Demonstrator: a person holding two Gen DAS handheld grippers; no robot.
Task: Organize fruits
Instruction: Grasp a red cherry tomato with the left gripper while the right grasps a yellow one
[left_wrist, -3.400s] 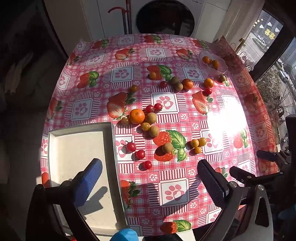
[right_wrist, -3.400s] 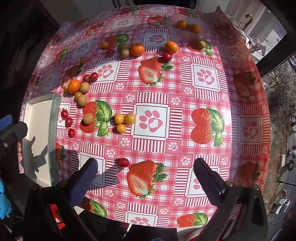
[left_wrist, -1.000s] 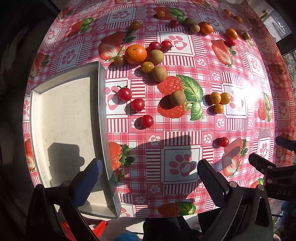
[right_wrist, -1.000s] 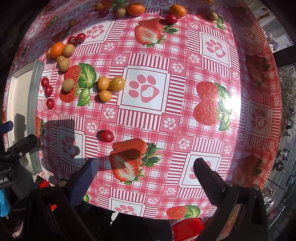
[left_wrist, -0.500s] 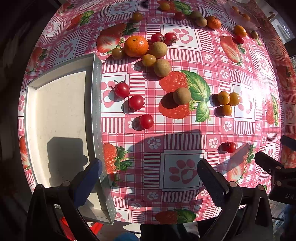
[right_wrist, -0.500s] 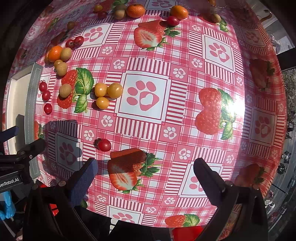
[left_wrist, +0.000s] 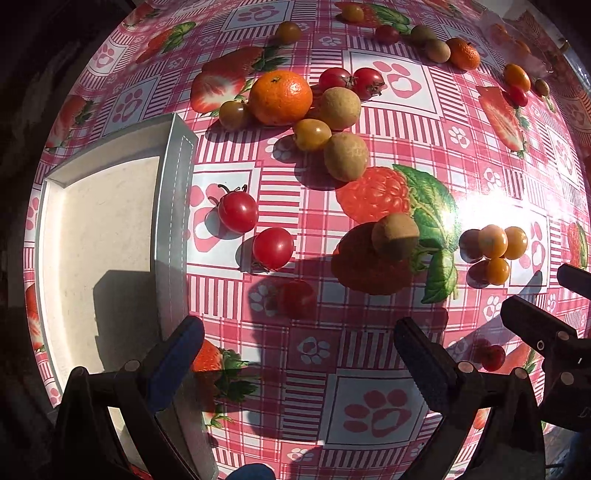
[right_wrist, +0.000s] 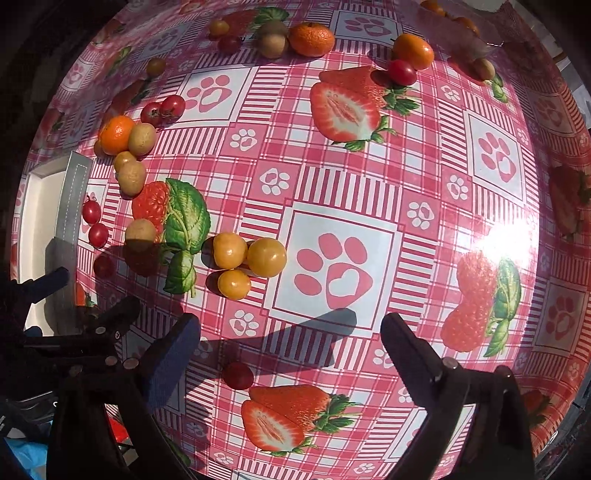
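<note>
While my left gripper (left_wrist: 297, 354) hangs released above the tablecloth (left_wrist: 369, 402), the white tray (left_wrist: 99, 236) lies at its nine o'clock — nothing in it. Three red cherry tomatoes (left_wrist: 273, 248) sit just beside the tray's rim, at twelve o'clock from the jaws; the nearest is in shadow. My right gripper (right_wrist: 290, 341) is also spread wide, a lone cherry tomato (right_wrist: 238, 375) between its fingers — untouched, with three yellow fruits (right_wrist: 243, 260) at eleven o'clock.

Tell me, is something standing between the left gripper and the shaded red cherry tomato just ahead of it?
Nothing visible does. The left gripper is open, and only bare checked tablecloth lies between it and the shaded red cherry tomato. The white rectangular tray sits off to the left, empty.
</note>
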